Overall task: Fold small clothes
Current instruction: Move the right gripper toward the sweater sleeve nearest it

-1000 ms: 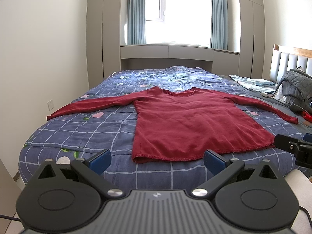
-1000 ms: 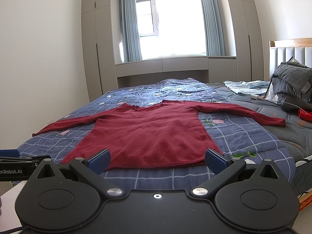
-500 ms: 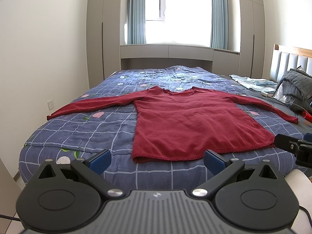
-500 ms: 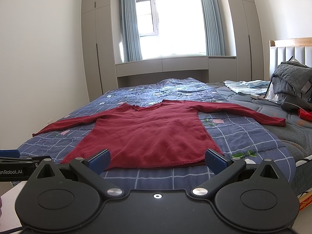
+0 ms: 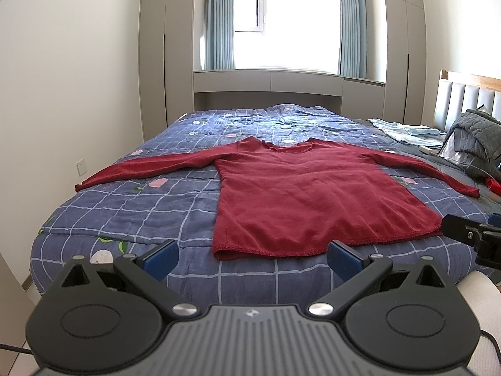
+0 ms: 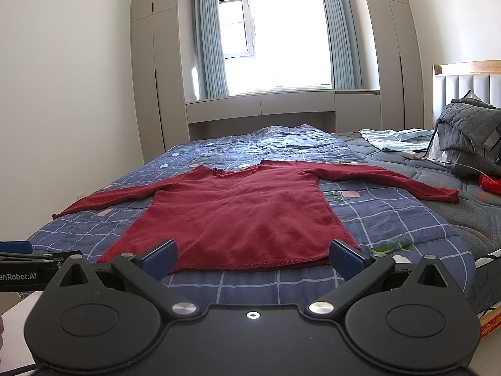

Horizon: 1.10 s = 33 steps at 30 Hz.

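A dark red long-sleeved top lies flat on the bed with both sleeves spread out and its hem toward me. It also shows in the right wrist view. My left gripper is open and empty, held short of the hem near its left corner. My right gripper is open and empty, held just short of the hem's middle. Each gripper shows at the edge of the other's view, the right one and the left one.
The bed has a blue checked quilt. A grey quilted bundle, a light blue cloth and a red item lie at the right by the headboard. A wall stands to the left, with wardrobes and a window beyond.
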Each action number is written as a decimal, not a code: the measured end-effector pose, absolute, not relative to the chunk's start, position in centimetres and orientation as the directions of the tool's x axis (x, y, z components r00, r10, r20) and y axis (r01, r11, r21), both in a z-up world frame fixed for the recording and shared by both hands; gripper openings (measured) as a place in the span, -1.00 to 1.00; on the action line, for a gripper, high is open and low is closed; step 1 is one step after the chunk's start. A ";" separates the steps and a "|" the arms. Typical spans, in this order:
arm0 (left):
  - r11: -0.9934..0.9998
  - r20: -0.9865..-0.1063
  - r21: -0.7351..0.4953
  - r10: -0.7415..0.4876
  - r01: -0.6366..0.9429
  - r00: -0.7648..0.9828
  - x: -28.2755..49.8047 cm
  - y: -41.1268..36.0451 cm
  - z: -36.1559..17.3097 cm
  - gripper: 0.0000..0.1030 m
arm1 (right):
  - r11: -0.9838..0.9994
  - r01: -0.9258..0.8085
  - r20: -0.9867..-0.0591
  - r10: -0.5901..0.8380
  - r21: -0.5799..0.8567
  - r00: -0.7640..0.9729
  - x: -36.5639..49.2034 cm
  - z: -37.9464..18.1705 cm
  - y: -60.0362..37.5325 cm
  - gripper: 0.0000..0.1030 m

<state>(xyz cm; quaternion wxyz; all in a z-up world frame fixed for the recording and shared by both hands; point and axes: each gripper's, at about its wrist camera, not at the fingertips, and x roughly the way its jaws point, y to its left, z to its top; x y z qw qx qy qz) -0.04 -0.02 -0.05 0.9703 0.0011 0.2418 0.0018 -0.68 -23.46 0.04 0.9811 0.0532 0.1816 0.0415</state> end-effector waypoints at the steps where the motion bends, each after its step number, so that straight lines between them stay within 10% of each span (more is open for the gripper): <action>1: 1.000 -0.470 0.003 0.003 -0.003 0.883 0.0 0.0 -0.1 0.99 | 0.991 -0.062 -0.352 0.101 0.119 0.931 -0.7 0.0 -23.5 0.99; 33: 1.000 -0.617 0.012 -0.008 0.020 0.787 14.4 -3.6 -0.4 0.99 | 0.996 0.053 -0.565 -0.004 0.071 0.825 10.4 -1.3 -27.1 0.99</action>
